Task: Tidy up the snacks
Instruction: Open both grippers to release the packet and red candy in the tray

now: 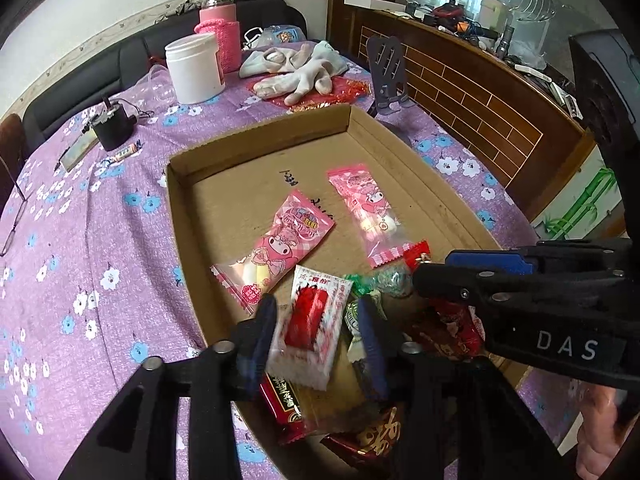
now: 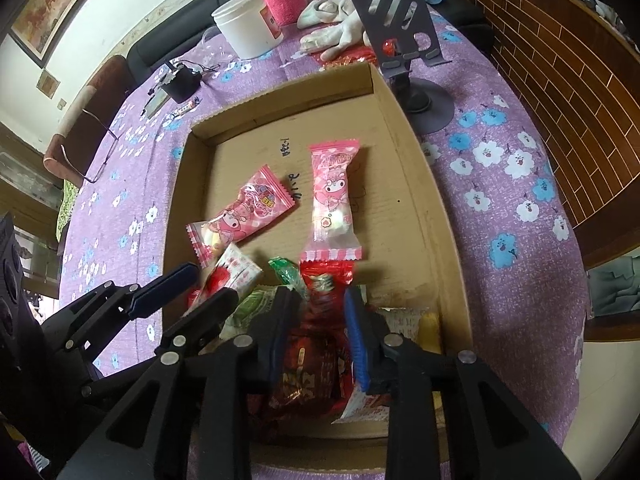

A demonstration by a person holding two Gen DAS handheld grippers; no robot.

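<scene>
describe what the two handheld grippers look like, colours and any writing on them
Both are matte black plastic frames with angular cut-out arms and round silver pivot pins. The left gripper and the right gripper each carry jaws lined with ribbed dark blue pads. Seen from the left wrist camera, the right gripper's side bears white letters reading DAS. No cables are visible, and no sleeve shows.

Home, living or dining room. Counter under purple flowered cloth (image 1: 100, 240). Black sofa (image 1: 100, 76) behind cloth, along white wall. Beyond cloth's far right edge: wooden sideboard (image 1: 480, 100), cluttered top. On cloth: pink knit-sleeved jar (image 1: 219, 32), white tub (image 1: 196, 68), gloves (image 1: 304, 72), glasses (image 2: 92, 148).
</scene>
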